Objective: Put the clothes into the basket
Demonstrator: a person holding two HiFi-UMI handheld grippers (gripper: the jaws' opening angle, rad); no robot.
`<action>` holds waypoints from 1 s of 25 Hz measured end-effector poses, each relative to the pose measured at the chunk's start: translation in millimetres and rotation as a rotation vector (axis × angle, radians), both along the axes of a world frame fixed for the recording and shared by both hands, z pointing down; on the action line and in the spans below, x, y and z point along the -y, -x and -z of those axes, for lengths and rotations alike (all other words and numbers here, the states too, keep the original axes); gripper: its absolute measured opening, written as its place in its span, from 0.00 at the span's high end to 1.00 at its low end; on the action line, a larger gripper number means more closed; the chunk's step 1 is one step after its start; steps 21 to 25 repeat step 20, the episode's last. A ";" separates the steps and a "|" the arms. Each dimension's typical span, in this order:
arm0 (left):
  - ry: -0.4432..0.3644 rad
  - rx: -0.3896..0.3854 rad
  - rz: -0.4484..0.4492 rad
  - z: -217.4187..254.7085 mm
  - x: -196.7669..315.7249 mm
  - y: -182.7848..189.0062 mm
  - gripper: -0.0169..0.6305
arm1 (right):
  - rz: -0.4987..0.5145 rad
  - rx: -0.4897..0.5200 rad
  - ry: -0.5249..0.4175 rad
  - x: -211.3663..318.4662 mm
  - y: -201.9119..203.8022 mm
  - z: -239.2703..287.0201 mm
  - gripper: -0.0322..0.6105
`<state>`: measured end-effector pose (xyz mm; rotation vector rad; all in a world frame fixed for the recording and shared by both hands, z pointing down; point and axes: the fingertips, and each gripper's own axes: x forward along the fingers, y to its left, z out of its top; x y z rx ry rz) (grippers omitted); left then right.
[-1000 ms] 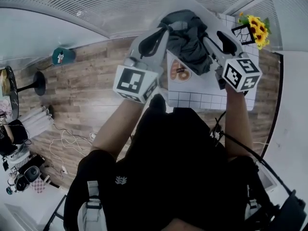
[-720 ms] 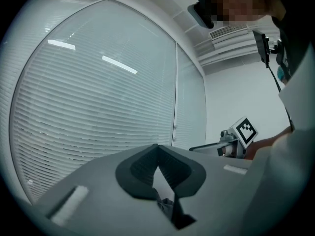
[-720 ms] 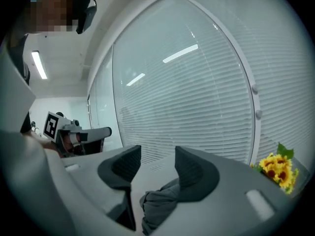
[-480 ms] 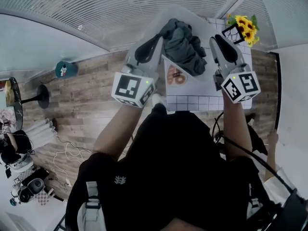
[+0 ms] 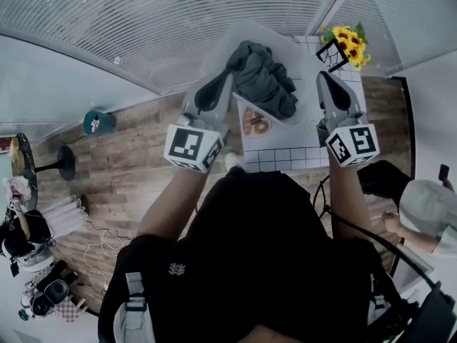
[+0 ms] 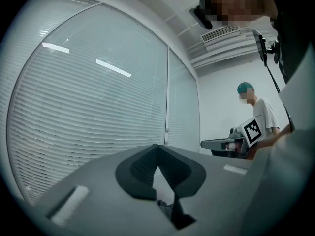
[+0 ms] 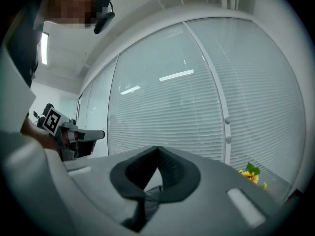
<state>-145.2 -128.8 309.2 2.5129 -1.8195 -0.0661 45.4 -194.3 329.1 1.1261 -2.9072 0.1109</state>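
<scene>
Left tongs point(image 6: 157, 146) shut, right tongs point(image 7: 157, 148) just closed, both seemingly empty; dark grey crumpled garment point(image 5: 263, 77) looks soft, light; pinch a fold.

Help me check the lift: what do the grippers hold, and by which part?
The dark grey garment, by its two sides: the left gripper is shut on cloth at its left edge, the right gripper on cloth at its right.

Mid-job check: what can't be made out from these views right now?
The basket: in no view.
The dark garment: gripper views show only a scrap of it between shut jaws of the left gripper and right gripper; their bodies hide the rest.
Round printed item on the table: head view, part under the garment, too small to identify.
</scene>
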 end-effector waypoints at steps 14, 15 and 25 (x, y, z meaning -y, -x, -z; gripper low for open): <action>-0.007 -0.008 -0.041 1.2 1.0 -4.0 0.96 | -0.051 -0.017 -0.005 -5.4 -7.8 -1.4 0.95; -0.007 -0.009 -0.043 0.9 1.3 -3.1 0.96 | -0.053 -0.017 -0.007 -5.1 -7.5 -1.2 0.95; -0.005 -0.013 -0.038 0.8 5.2 4.1 0.96 | -0.056 -0.027 -0.005 -1.2 -3.0 -0.4 0.95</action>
